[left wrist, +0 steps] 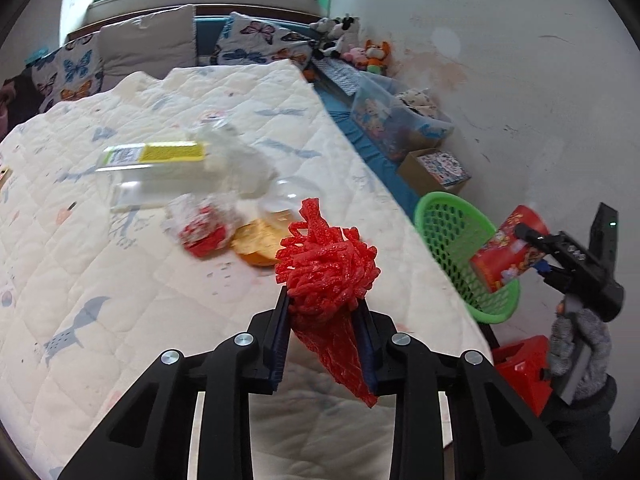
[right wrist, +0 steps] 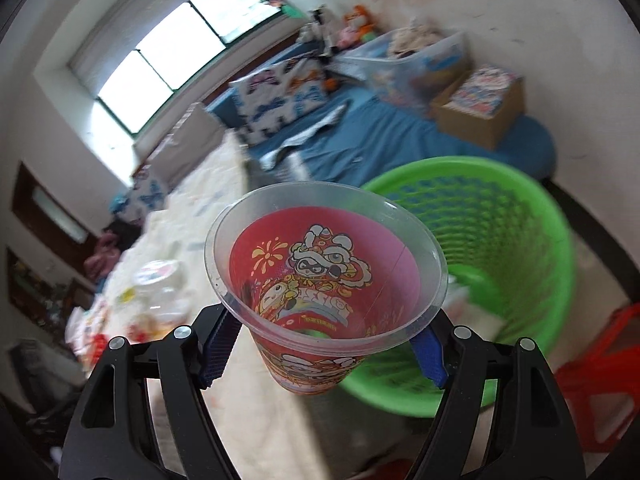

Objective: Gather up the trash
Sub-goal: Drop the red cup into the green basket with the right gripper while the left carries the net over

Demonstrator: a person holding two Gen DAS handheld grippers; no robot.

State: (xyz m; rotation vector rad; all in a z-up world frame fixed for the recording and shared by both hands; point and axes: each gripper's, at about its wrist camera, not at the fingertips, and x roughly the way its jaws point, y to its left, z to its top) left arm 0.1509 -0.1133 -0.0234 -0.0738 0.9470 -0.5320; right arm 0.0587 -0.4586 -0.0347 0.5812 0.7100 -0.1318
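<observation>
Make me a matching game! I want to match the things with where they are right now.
Things:
1. red foam net
2. red cartoon cup
3. green basket
4. yellow-labelled box

Places:
A. on the floor beside the bed
B. lying on the white quilt
C. pinched in the left gripper
D. held in the right gripper

Pairs: 1-C, 2-D, 3-A, 4-B

Red foam net (left wrist: 326,268) clamped, bunched — red printed cup (right wrist: 324,280) tilted over green basket (right wrist: 520,240)
</observation>
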